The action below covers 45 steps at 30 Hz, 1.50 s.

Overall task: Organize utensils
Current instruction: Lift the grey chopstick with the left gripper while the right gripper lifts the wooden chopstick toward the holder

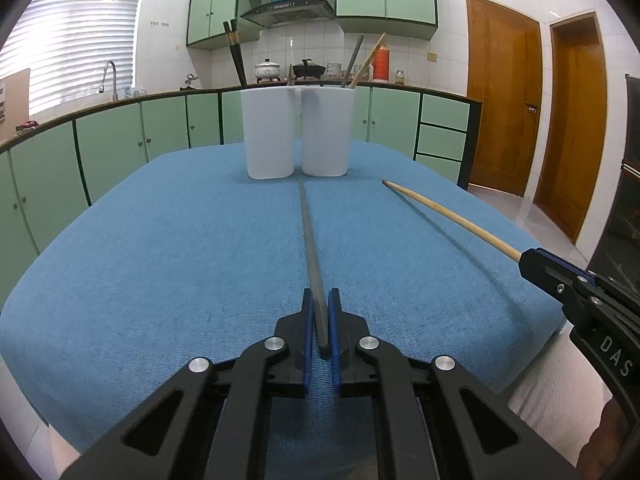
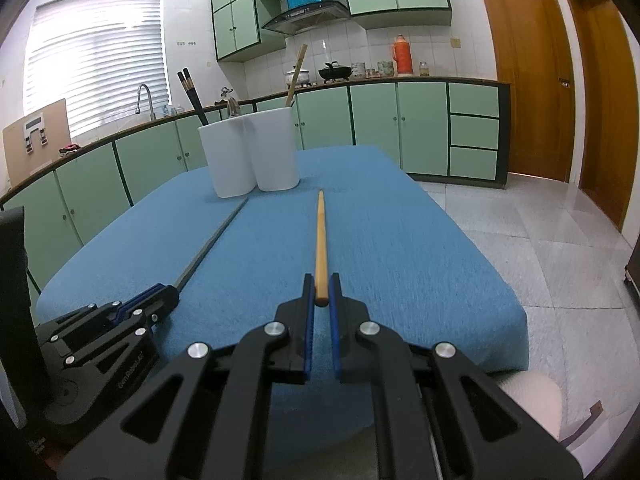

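Two white holders stand side by side at the far end of the blue cloth [image 1: 160, 240]. The left holder [image 1: 270, 132] has black chopsticks [image 1: 236, 54]. The right holder [image 1: 327, 132] has a grey and a wooden chopstick. My left gripper [image 1: 320, 300] is shut on a grey chopstick [image 1: 308, 224] that points at the holders. My right gripper [image 2: 321, 284] is shut on a wooden chopstick [image 2: 320, 232], its tip over the cloth. The right gripper also shows in the left wrist view [image 1: 532, 258], and the left gripper in the right wrist view [image 2: 164, 294].
The table [image 2: 400, 240] with the blue cloth stands in a kitchen with green cabinets [image 1: 120, 140] behind. Tiled floor [image 2: 540, 240] and wooden doors [image 2: 528, 72] lie to the right. A dark object [image 2: 16, 280] stands at the left edge of the right wrist view.
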Each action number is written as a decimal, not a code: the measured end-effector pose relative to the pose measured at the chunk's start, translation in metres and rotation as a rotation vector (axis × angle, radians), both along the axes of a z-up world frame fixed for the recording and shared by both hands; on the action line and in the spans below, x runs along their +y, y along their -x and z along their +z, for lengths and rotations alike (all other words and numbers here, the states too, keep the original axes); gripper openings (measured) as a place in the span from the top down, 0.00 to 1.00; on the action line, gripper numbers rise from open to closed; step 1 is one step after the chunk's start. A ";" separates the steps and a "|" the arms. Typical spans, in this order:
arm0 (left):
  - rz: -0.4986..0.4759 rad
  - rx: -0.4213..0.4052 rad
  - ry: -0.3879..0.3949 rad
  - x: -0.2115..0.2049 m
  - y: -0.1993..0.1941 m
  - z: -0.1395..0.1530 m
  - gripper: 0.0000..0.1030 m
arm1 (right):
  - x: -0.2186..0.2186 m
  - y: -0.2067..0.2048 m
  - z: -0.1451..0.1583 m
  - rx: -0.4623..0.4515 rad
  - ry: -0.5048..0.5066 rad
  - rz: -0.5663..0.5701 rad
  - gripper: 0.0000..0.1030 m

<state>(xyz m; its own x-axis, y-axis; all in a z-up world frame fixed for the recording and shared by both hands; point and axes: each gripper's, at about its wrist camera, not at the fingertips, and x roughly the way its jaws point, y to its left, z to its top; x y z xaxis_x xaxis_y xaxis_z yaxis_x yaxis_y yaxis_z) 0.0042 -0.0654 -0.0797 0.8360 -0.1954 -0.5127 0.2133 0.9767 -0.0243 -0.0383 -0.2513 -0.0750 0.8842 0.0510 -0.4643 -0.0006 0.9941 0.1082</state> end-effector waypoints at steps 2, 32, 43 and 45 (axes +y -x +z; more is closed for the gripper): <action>0.000 -0.007 0.000 0.001 0.001 0.002 0.93 | 0.000 0.001 0.001 -0.005 0.001 0.000 0.94; 0.052 -0.240 0.031 0.043 0.013 0.114 0.94 | -0.007 0.010 0.095 -0.209 0.012 0.051 0.94; 0.016 -0.322 0.083 0.055 0.003 0.171 0.94 | -0.010 -0.028 0.157 -0.241 -0.028 0.134 0.94; 0.004 -0.326 0.091 0.056 -0.001 0.178 0.94 | -0.009 -0.036 0.164 -0.237 -0.030 0.151 0.94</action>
<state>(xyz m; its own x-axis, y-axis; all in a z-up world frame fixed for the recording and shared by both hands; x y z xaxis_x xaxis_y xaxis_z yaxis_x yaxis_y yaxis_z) 0.0052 -0.0092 0.0981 0.9541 -0.2240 -0.1987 0.2200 0.9746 -0.0422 -0.0023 -0.2601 0.0891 0.9492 0.2008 -0.2422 -0.1769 0.9773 0.1169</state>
